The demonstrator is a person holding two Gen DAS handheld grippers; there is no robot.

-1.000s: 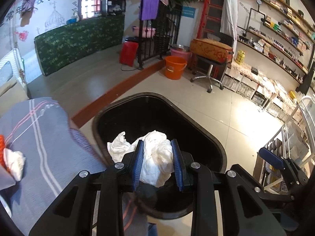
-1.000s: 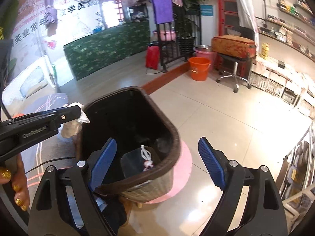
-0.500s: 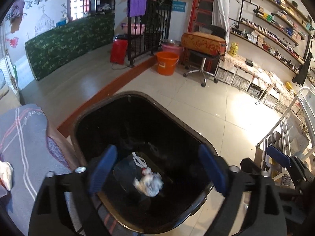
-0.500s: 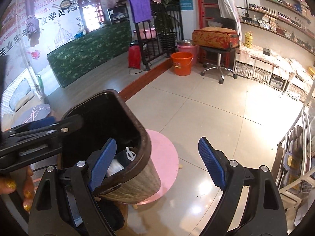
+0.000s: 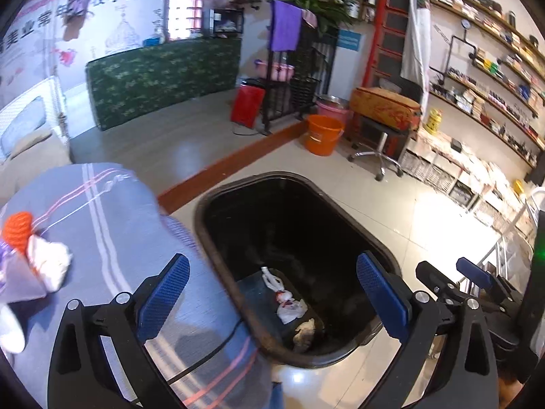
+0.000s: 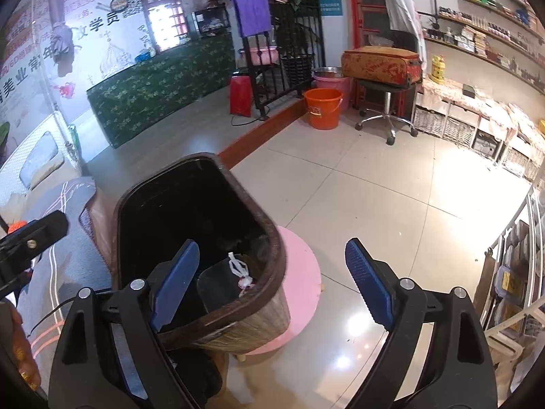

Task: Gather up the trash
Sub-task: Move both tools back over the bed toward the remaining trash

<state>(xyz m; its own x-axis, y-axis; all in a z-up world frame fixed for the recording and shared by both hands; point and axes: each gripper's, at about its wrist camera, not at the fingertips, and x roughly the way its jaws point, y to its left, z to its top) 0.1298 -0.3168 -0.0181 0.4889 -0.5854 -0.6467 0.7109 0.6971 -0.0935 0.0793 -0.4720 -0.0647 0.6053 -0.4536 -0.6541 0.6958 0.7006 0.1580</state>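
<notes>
White wad dropped from left gripper (image 5: 272,293) into bin (image 5: 340,204), jaws just opened, empty | right gripper (image 6: 272,276) jaws wide, empty | next: tissue (image 5: 51,266), left frame edge, best approached squarely.

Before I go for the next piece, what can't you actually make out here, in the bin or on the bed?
- Trash bin floor: left wrist view shows a tied white bag and a dull crumpled lump; the dark interior hides anything else.
- Same bin, right wrist view: near rim and a blue finger cover most of the bottom.
- Bed cover: white wad and orange item are blurred and cut by the left edge; what they are is unclear.
</notes>
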